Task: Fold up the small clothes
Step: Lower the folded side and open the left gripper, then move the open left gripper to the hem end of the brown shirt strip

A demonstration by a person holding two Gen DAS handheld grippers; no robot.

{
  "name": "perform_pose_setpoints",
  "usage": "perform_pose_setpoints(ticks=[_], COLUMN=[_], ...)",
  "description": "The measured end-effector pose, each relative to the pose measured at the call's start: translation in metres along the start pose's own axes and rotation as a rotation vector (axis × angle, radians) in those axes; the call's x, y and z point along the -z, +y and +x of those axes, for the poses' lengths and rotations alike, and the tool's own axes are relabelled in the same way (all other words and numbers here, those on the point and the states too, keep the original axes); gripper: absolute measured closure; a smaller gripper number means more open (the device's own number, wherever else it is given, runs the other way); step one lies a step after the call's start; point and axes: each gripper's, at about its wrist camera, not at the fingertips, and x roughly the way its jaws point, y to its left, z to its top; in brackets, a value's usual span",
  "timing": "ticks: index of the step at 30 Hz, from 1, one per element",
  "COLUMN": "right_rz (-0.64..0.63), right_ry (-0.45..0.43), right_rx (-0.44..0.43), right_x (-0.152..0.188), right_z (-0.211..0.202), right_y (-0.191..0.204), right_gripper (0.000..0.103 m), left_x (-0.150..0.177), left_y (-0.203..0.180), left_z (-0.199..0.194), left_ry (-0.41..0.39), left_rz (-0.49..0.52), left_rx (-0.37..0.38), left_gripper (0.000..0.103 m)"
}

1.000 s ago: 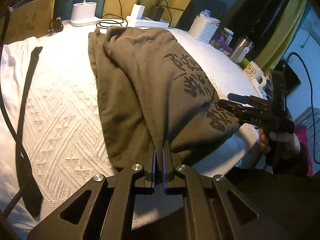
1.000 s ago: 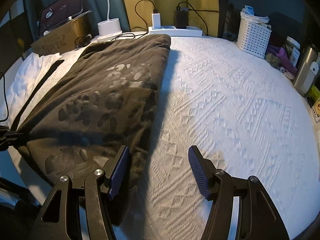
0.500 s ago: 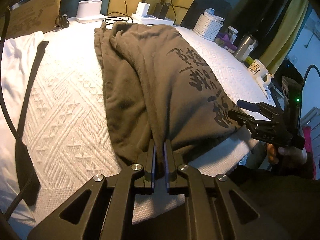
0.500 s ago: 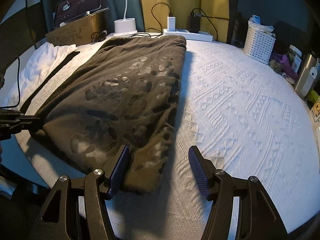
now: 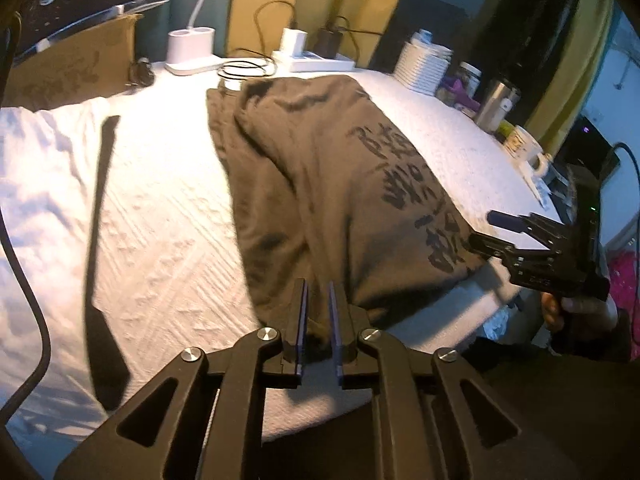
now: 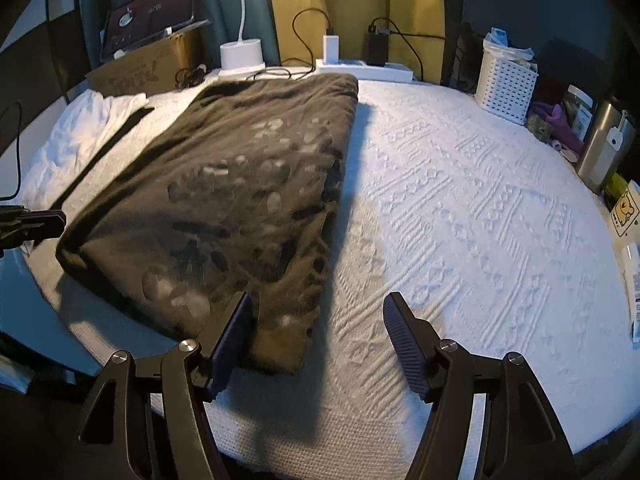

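A folded olive-brown garment (image 5: 340,168) with dark print lies lengthwise on the white textured table cover (image 5: 168,216). My left gripper (image 5: 316,292) hovers at the garment's near hem. Its jaws are opening: a narrow gap shows, the hem lies in it, and the pads do not press on the cloth. In the right wrist view the garment (image 6: 240,184) fills the left half. My right gripper (image 6: 320,300) stands wide, still opening, over its near right corner without gripping. The right gripper (image 5: 486,227) also shows at the garment's right edge, and the left gripper (image 6: 60,218) at the far left.
A white cloth (image 5: 40,160) with a black strap (image 5: 100,200) lies on the left. Along the back stand a cardboard box (image 6: 148,72), lamp base (image 6: 240,56) and power strip (image 6: 364,68). A white basket (image 6: 506,80), steel tumbler (image 6: 604,148) and mug (image 5: 524,148) line the right side.
The left jaws have parted from shut on the hem to a narrow gap, and the left gripper has lifted slightly. The right gripper has drawn back toward the near edge, jaws a little wider.
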Motion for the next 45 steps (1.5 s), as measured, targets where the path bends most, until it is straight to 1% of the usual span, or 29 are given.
perform_pose_setpoints(ticks=[1,3,5,10,21,29,31,33,38,40,42,45], right_rz=[0.001,0.002,0.001,-0.001,0.005,0.003,0.001,0.001,0.005,0.004,0.0,-0.008], right_ry=[-0.007,-0.015,-0.021,-0.023,-0.025,-0.017,-0.014,-0.009,0.008,0.012,0.017,0.017], right_rx=[-0.003,-0.007,-0.011,-0.019,-0.026,-0.027,-0.028,-0.028,-0.029,-0.03,-0.033,-0.035], right_x=[-0.004,-0.01,-0.016,-0.033,-0.064,-0.082,-0.087,-0.092,-0.106,-0.112,-0.118,-0.128], right_z=[-0.001,-0.002,-0.001,0.005,0.021,0.034,0.038,0.043,0.06,0.068,0.075,0.084], right_y=[-0.002,-0.003,-0.006,-0.014,-0.033,-0.041,-0.042,-0.044,-0.048,-0.049,-0.051,-0.053], right_gripper=[0.033,0.033,0.033,0.033,0.033,0.033,0.033,0.033,0.033,0.033,0.033,0.033], left_x=[-0.003,-0.009,-0.016,-0.036,-0.074,-0.098,-0.104,-0.11,-0.126,-0.133,-0.138,-0.145], left_y=[0.002,0.004,0.004,0.0,-0.014,-0.013,-0.011,-0.009,0.001,0.009,0.018,0.031], left_z=[-0.001,-0.001,0.0,0.013,0.035,0.051,0.056,0.062,0.076,0.083,0.089,0.098], left_ry=[-0.006,-0.029,-0.042,-0.042,-0.06,-0.065,-0.065,-0.065,-0.069,-0.067,-0.065,-0.061], left_rz=[-0.007,-0.013,-0.013,-0.003,0.03,0.03,0.027,0.025,0.025,0.006,-0.007,-0.024], left_rx=[-0.007,-0.011,-0.018,-0.042,-0.029,-0.031,-0.027,-0.024,-0.044,-0.053,-0.065,-0.079], left_gripper=[0.083,0.062,0.059,0.058,0.058,0.058,0.056,0.048,0.047,0.046,0.042,0.042])
